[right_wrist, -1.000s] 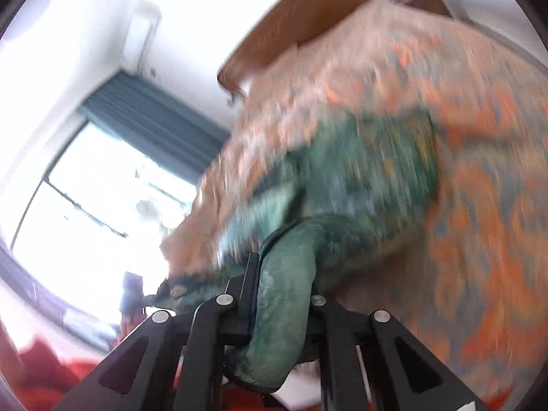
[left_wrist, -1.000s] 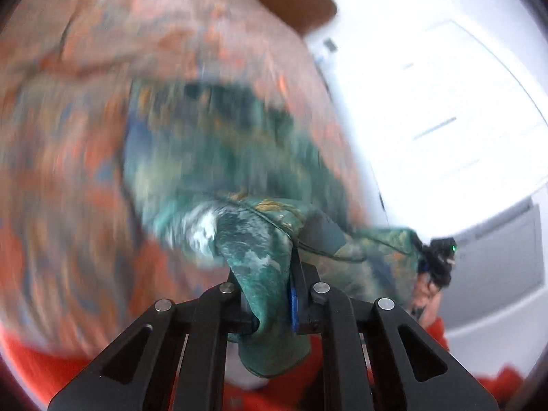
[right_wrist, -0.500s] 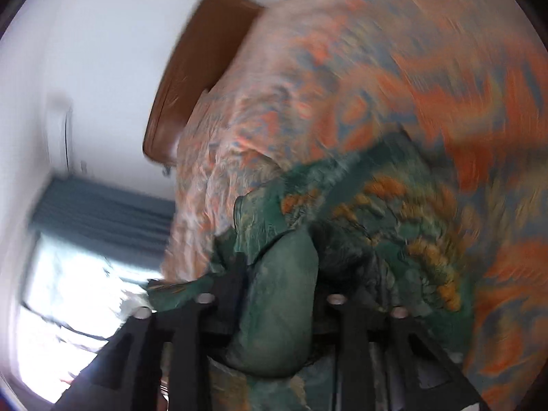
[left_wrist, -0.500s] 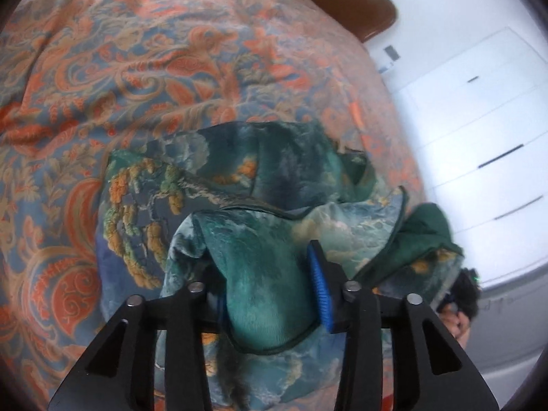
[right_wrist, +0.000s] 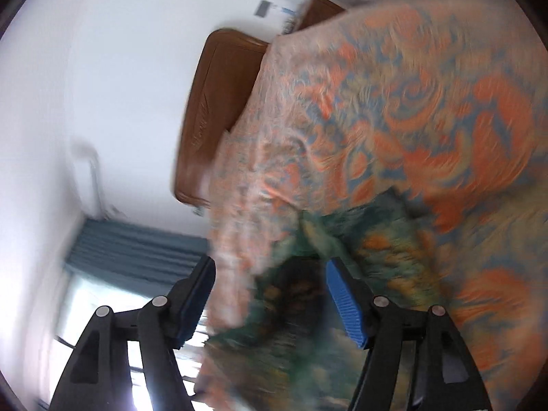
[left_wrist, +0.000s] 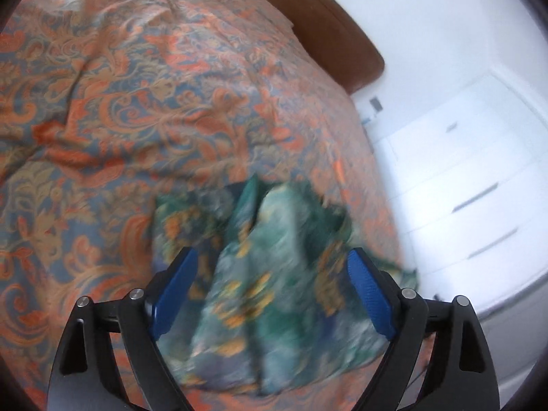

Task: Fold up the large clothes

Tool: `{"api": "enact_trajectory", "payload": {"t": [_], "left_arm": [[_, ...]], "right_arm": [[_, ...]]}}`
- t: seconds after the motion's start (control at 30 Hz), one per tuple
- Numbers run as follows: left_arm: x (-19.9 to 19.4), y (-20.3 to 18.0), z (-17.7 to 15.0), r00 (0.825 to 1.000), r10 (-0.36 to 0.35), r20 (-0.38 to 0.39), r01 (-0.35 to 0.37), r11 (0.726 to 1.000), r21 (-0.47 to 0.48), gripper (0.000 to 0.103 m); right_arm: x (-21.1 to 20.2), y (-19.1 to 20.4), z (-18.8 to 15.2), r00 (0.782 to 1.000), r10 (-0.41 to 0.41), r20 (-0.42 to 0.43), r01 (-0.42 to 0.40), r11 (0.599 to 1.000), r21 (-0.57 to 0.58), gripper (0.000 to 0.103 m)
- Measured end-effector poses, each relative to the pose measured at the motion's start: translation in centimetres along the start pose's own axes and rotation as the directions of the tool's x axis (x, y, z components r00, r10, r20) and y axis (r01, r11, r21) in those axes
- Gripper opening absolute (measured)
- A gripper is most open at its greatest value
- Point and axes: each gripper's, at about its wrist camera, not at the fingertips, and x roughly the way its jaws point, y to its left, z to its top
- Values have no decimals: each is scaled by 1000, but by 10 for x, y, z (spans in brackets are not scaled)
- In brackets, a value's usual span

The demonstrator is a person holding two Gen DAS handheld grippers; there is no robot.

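A green garment with orange and blue print [left_wrist: 260, 291] lies bunched on the orange-patterned bedspread [left_wrist: 137, 102]. In the left wrist view my left gripper [left_wrist: 270, 281] is over it, jaws opening wide, blue pads [left_wrist: 368, 294] clear of the cloth lying below between them. In the right wrist view the same garment [right_wrist: 359, 257] lies blurred near the bed's edge. My right gripper [right_wrist: 270, 291] hangs above it, jaws opening, and its pads [right_wrist: 344, 304] do not press on the cloth.
A brown wooden headboard [left_wrist: 328, 34] stands at the bed's far end. White drawers [left_wrist: 472, 185] line the wall on the right of the left wrist view. In the right wrist view, a blue curtain [right_wrist: 137, 250] hangs by a bright window [right_wrist: 102, 325] beyond the bed's edge.
Both grippers were shut on folds of the green garment and have let go. The garment has dropped onto the bedspread, and both jaws have spread apart.
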Motion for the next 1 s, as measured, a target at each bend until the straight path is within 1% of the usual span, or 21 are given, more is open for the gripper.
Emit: {"api": "enact_trajectory", "payload": {"t": [0.07,0.1,0.17,0.23,0.3,0.33,0.37,0.4,0.43,0.5,0.53,0.6,0.63,0.67,0.7,0.73,0.8,0.87,0.9,0.97,1.0], "left_arm": [[5,0,-15,999,36,-35,-33,997,75,89],[11,-3,-25,996,58,-62,-50,990,129,89],[23,-13,-35,992,92,-92,-71,975,211,89],[31,-25,-41,989,116,-97,-86,959,271,89],[45,-37,-39,987,135,-92,-101,946,308,89],[54,-39,-35,985,145,-94,-109,944,311,89],[61,-39,-33,983,153,-99,-115,943,311,89],[72,-41,-28,978,182,-104,-143,941,308,88],[80,-41,-24,974,201,-104,-161,938,307,87],[96,-43,-16,966,238,-101,-195,927,320,84],[101,-43,-13,965,245,-97,-202,924,324,81],[110,-43,-8,963,250,-102,-205,924,324,68],[113,-43,-8,962,250,-110,-202,923,327,38],[114,-43,-8,959,258,-115,-206,919,336,15],[112,-43,-11,956,276,-100,-225,907,356,14],[109,-44,-13,955,286,-82,-238,899,367,10],[97,-43,-18,955,291,-50,-253,894,371,9],[75,-44,-26,958,286,0,-265,889,372,8],[63,-47,-29,960,280,29,-269,884,382,8],[33,-56,-41,963,254,95,-270,872,408,8],[30,-59,-39,963,246,109,-269,870,414,8]], "right_arm": [[-4,6,-7,995,-94,-24,90,986,-140,69],[-4,9,-13,989,-145,-37,134,967,-216,69],[0,13,-24,971,-232,-56,200,919,-340,69],[11,19,-31,956,-285,-71,230,879,-418,69],[24,29,-38,941,-330,-69,256,833,-491,69],[38,33,-39,934,-350,-71,263,808,-527,69],[53,38,-41,921,-381,-78,271,773,-574,69],[62,40,-42,910,-405,-87,277,751,-600,69],[76,40,-42,894,-439,-89,294,725,-622,69],[97,41,-41,876,-478,-69,330,697,-636,69],[104,42,-40,872,-486,-56,342,688,-640,69],[121,43,-35,871,-489,-34,356,679,-642,69],[126,42,-31,875,-484,-26,362,688,-629,69],[129,41,-29,880,-475,-29,360,704,-613,66],[132,40,-25,886,-462,-42,350,726,-592,37],[133,41,-24,887,-460,-48,347,731,-588,16],[132,46,-26,879,-477,-17,370,703,-607,14],[121,54,-32,879,-476,15,374,669,-642,13],[111,60,-35,881,-472,40,380,654,-654,12],[91,70,-39,889,-449,87,387,635,-669,11],[77,77,-41,891,-438,120,396,618,-679,11]]}}
